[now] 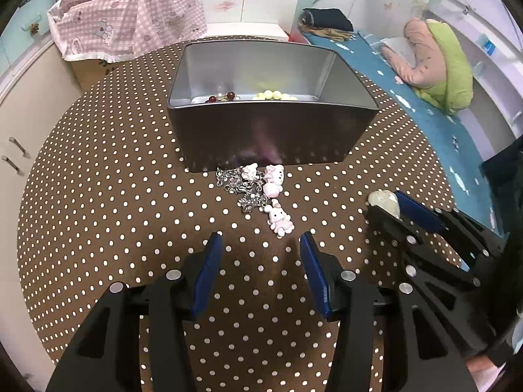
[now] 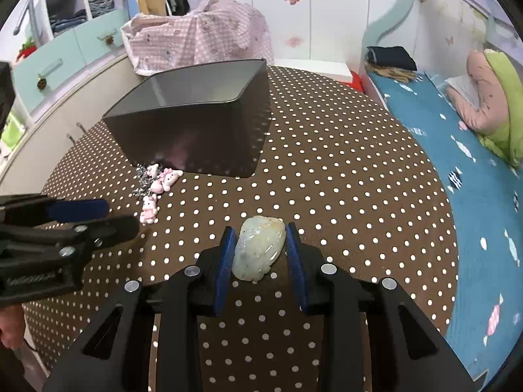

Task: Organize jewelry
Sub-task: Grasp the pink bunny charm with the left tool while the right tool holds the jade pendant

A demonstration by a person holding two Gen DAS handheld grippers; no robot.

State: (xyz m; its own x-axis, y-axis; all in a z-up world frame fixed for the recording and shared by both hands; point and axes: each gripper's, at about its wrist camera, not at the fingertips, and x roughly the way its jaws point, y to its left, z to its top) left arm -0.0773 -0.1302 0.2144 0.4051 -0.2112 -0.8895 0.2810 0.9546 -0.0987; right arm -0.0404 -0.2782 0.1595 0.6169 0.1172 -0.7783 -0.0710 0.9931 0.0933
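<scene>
A grey metal box point(image 1: 271, 130) stands on the brown polka-dot table point(image 1: 114, 196); inside lie dark red and pearl beads point(image 1: 220, 97) and yellow-green beads point(image 1: 273, 95). A silver chain with pink bunny charms point(image 1: 261, 192) lies on the table just in front of the box, also in the right wrist view point(image 2: 157, 189). My left gripper point(image 1: 260, 245) is open and empty, a little short of the charms. My right gripper point(image 2: 260, 238) is shut on a pale green carved jade pendant point(image 2: 258, 248), held above the table right of the box point(image 2: 196, 130); it also shows in the left wrist view point(image 1: 385, 202).
A pink checked cloth point(image 1: 130, 16) lies behind the table on a cabinet. A bed with a blue cover point(image 2: 457, 163) and a pink and green pillow point(image 2: 490, 98) runs along the right. White cabinets point(image 1: 29, 104) stand to the left.
</scene>
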